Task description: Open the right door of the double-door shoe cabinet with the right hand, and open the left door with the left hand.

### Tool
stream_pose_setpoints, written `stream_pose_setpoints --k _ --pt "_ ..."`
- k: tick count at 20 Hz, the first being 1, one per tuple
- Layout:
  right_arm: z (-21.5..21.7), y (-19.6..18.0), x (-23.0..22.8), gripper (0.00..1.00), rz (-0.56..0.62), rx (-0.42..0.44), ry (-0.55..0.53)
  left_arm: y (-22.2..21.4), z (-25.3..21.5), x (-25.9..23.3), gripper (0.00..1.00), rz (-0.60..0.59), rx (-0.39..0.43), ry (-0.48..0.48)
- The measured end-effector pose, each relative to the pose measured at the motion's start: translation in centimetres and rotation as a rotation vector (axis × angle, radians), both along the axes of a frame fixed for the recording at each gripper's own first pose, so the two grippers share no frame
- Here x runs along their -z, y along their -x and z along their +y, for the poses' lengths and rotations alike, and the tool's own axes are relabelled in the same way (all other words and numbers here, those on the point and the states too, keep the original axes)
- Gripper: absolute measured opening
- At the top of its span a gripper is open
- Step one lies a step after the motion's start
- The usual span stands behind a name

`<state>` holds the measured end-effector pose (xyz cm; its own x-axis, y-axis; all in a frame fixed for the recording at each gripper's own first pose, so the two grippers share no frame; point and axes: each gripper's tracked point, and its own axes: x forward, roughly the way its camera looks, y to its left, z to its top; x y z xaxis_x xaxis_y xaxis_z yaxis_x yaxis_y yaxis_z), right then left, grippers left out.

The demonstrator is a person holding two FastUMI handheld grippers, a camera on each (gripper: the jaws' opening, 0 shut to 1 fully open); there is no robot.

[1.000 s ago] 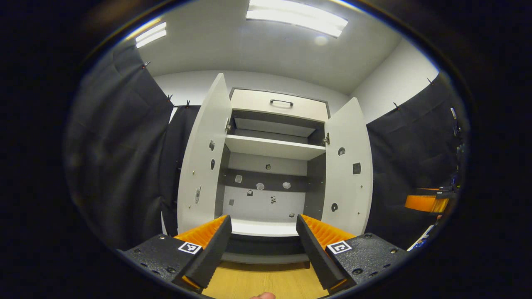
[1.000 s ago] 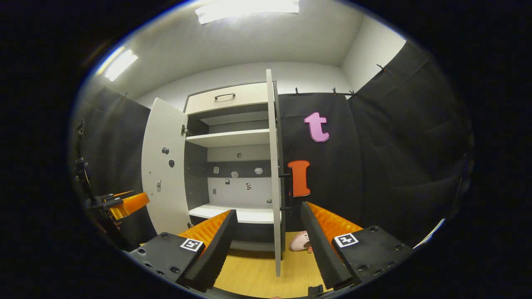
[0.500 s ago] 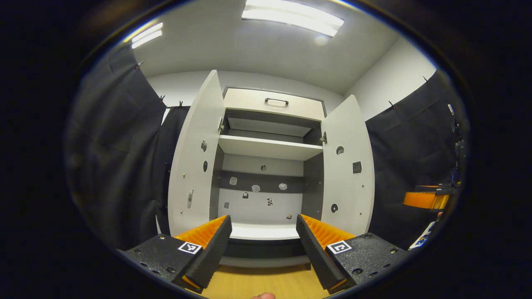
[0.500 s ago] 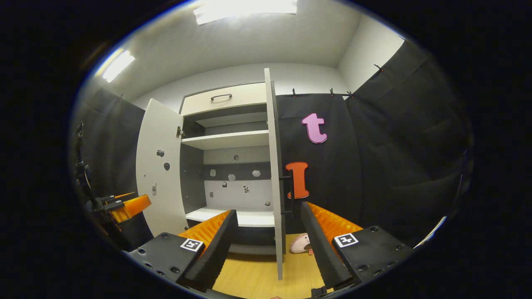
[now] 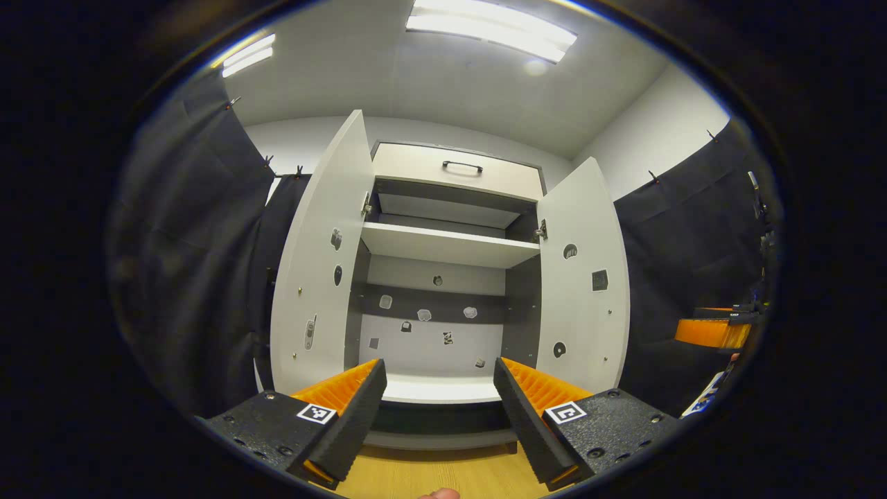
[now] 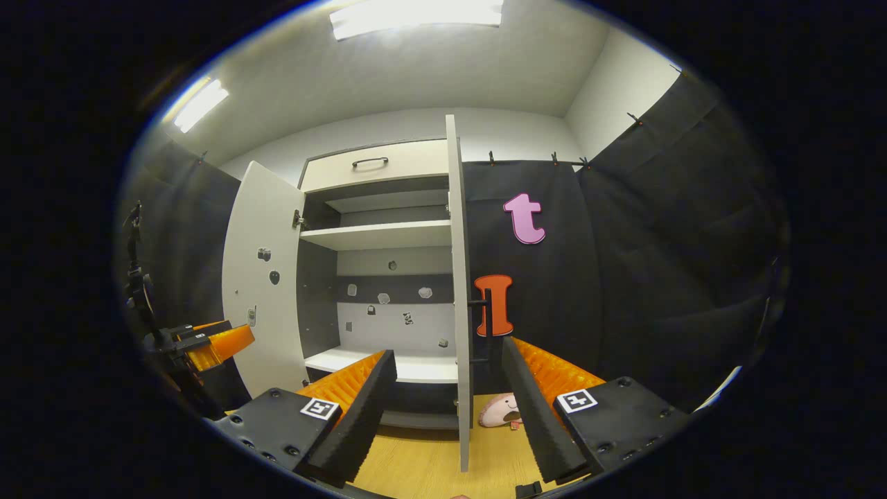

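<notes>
The white shoe cabinet [image 5: 443, 246] stands ahead with both doors swung outward. In the left gripper view the left door [image 5: 315, 277] and the right door [image 5: 582, 284] flank the bare shelves. My left gripper [image 5: 440, 416] is open, a short way back from the cabinet, with nothing between its fingers. In the right gripper view the right door [image 6: 459, 291] shows edge-on, its dark handle [image 6: 485, 326] on the far side. My right gripper [image 6: 450, 423] is open and the door's lower edge stands between its fingers, untouched. The left gripper [image 6: 211, 343] shows at the far left there, the right gripper [image 5: 714, 331] at the far right of the other.
A closed drawer with a dark handle [image 5: 463, 166] tops the cabinet. A small pink plush thing [image 6: 499, 410] lies on the wooden floor [image 6: 416, 464] beside the right door. Black cloth [image 6: 658, 277] walls both sides.
The left door has swung a bit wider. Both grippers stayed open and drifted only slightly.
</notes>
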<state>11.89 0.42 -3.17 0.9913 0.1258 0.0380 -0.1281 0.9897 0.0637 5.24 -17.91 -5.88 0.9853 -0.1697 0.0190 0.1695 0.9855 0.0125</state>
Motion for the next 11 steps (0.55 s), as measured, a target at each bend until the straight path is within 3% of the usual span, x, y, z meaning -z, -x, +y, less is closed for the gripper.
stream_pose_setpoints --k 11 --pt "0.63 0.32 0.03 0.98 0.005 -0.019 0.004 0.74 0.36 0.07 0.94 0.0 -0.009 -0.006"
